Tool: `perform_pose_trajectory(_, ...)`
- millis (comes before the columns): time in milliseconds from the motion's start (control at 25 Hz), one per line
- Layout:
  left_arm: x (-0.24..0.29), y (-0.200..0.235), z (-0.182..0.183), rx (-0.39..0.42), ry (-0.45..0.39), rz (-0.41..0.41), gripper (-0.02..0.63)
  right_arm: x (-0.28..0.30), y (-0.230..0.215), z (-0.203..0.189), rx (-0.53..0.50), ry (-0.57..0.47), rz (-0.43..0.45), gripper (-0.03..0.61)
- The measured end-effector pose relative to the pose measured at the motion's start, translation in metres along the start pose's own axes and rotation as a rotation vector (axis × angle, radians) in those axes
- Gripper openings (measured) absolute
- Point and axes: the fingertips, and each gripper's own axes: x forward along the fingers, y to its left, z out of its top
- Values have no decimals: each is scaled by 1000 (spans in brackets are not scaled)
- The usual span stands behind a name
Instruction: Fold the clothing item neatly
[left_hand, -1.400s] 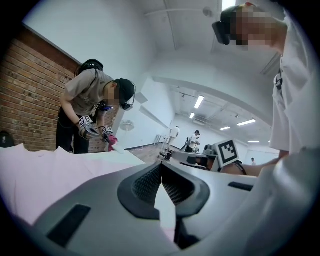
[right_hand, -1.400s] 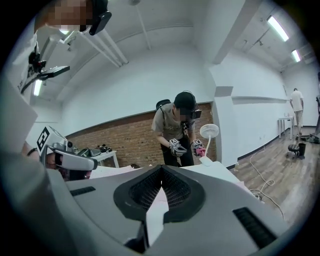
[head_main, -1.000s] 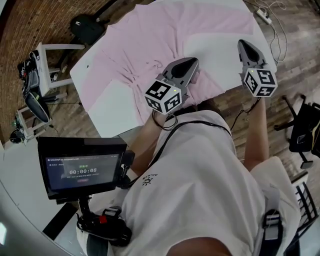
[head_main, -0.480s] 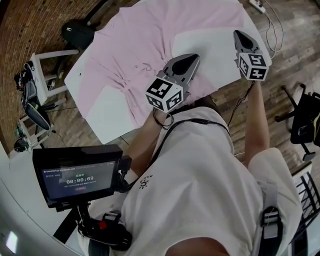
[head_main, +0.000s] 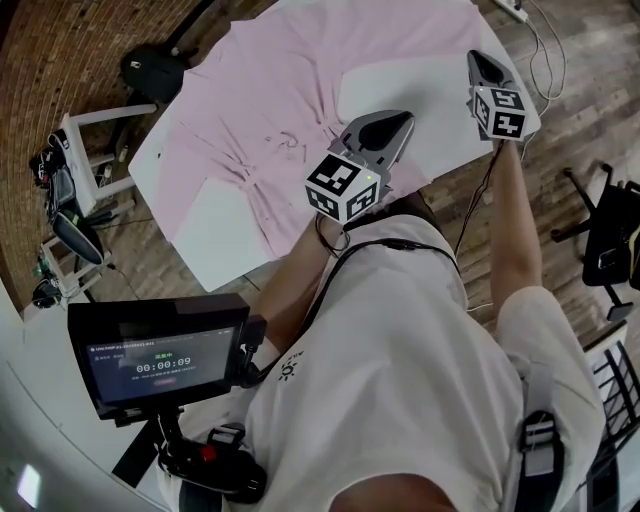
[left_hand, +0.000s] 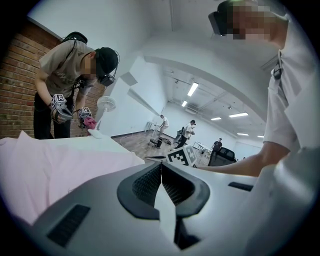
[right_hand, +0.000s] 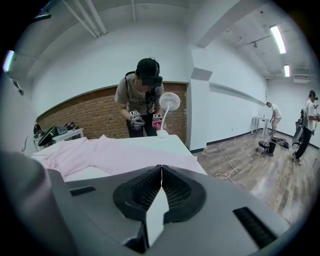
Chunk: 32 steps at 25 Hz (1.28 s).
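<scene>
Head view first: the pink shirt (head_main: 290, 80) lies spread over most of the white table (head_main: 215, 235), not folded anywhere yet, with a bunch of wrinkles around its middle. Compared to a second ago, both grippers have pushed out from the person's body toward the near edge of the table. The left gripper (head_main: 403, 119) now hovers over the shirt's hem by that near edge, and the right gripper (head_main: 474, 57) has moved further, out near the table's right corner where the cloth runs out. Can't tell from here if either tip touches fabric.

Left gripper view: the jaws are pressed together with nothing in them. The shirt fills the left side, low and close. The right gripper's marker cube (left_hand: 185, 155) pokes up just past the jaw tips, and another person (left_hand: 70, 65) is working at the far end of the table.

Right gripper view: same deal, jaws closed tight and empty. The shirt stretches across the table ahead and to the left, with a strip of bare table nearer. The same other person and a white fan (right_hand: 170, 102) stand behind it.

So my read is that this is just the approach. Both sets of jaws have to open before anything can be pinched, so no fold has started
</scene>
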Motion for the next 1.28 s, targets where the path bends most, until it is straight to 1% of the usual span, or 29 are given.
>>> perform_pose_trajectory(160,6,-5,0,12,11,-17,3,8,-13,0,-14,16,-21,6)
perform_pose_trajectory(400,14,-7,-2,17,23,-20,5,21,-30,-10,-23,59,-36,6)
perform_pose_trajectory(800,21,-6,1,23,27,-14,3,31,-36,-27,-24,106,-36,8)
perform_pose_trajectory(920,21,-4,0,21,29,-8,5,35,-36,-32,-22,120,-34,34)
perform_pose_trajectory(1280,21,2,0,15,32,11,5,45,-39,-43,-12,155,-30,74)
